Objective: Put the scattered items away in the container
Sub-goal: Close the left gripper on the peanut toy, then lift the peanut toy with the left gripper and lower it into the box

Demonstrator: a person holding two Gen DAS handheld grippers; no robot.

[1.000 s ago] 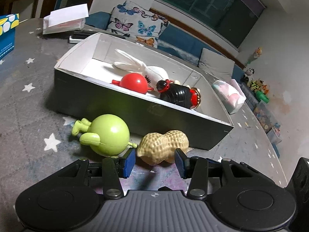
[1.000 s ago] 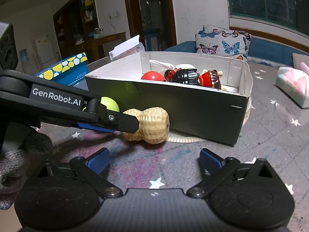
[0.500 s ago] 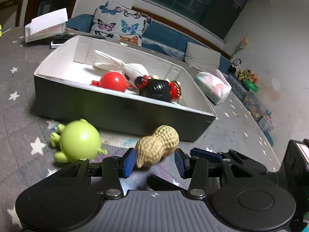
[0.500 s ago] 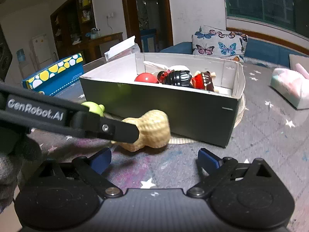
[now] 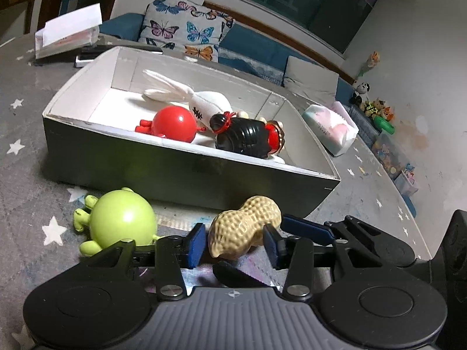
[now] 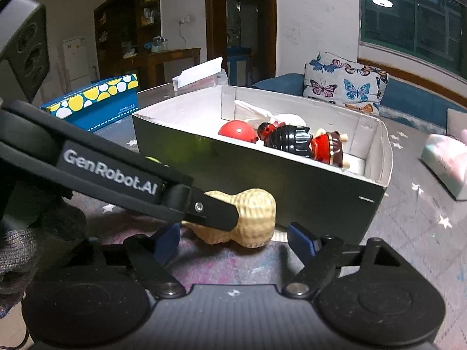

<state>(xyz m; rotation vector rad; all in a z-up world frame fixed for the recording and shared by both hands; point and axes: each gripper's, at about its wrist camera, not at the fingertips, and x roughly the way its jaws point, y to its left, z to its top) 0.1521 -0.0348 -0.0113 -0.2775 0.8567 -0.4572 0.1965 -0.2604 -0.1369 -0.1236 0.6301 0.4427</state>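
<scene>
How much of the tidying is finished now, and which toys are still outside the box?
Done: the white plush rabbit, red round toy and black-and-red doll lie inside the grey cardboard box. In hand: the left gripper is closing around the tan peanut-shaped toy, which sits on the mat; the right gripper is closing too, nothing gripped. Left: the peanut and the green round toy.

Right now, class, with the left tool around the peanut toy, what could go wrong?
1. The left tool is closing on the rounded peanut toy, which could squirt out.
2. The right tool is closing nearby, so the two could collide.
3. The green ball toy beside it could get knocked.
</scene>
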